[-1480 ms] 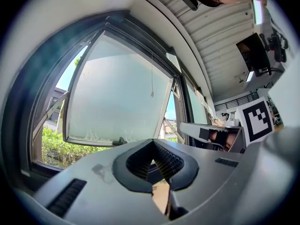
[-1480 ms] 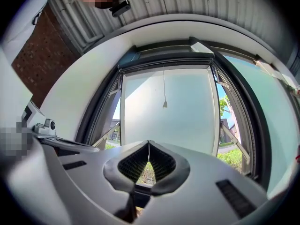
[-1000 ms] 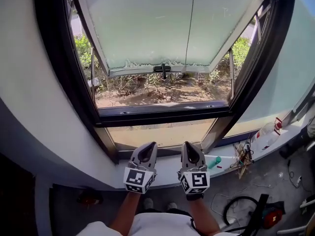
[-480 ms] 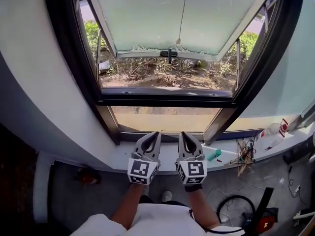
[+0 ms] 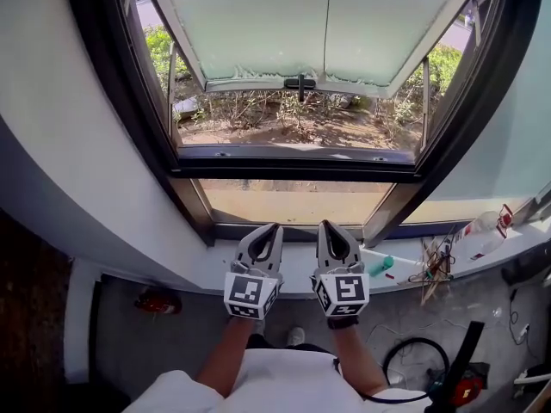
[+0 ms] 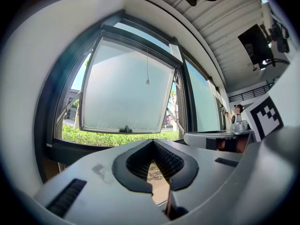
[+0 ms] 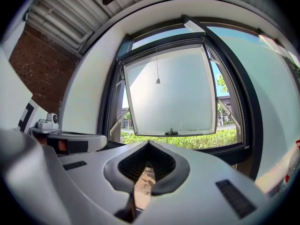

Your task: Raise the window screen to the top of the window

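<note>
Left hand-held gripper (image 5: 272,229) and right hand-held gripper (image 5: 324,226) clenched, empty, side by side over the sill (image 5: 213,278). No window screen across the opening, probably rolled at top; only pull cord (image 5: 328,24) hanging centre. Unclench, reach up, pinch squarely.

Two hand-held grippers, side by side
Left gripper (image 5: 272,228) and right gripper (image 5: 325,225): jaws together, pointing level; forearms (image 5: 225,361) extended forward.
</note>
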The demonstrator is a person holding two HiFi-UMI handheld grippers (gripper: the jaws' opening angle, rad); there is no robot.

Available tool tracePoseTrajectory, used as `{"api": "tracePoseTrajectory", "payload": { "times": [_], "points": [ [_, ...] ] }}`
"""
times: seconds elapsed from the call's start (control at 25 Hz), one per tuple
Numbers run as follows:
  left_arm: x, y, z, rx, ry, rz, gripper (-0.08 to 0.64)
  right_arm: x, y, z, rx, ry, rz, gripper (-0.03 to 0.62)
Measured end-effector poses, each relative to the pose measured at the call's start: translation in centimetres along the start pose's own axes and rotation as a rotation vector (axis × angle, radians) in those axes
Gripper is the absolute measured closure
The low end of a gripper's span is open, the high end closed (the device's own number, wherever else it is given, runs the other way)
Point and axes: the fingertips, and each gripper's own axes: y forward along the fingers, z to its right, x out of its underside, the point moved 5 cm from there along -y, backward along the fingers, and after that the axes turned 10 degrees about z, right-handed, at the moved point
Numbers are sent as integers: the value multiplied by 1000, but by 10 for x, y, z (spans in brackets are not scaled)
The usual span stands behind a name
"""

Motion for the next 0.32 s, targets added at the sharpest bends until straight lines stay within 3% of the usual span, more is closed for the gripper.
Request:
{"api": "tracePoseTrajectory", "payload": {
  "times": [0.32],
  "points": [
    [3, 22, -5, 12, 1, 4, 560, 5, 19, 6, -16, -10, 2, 600]
  ]
}}
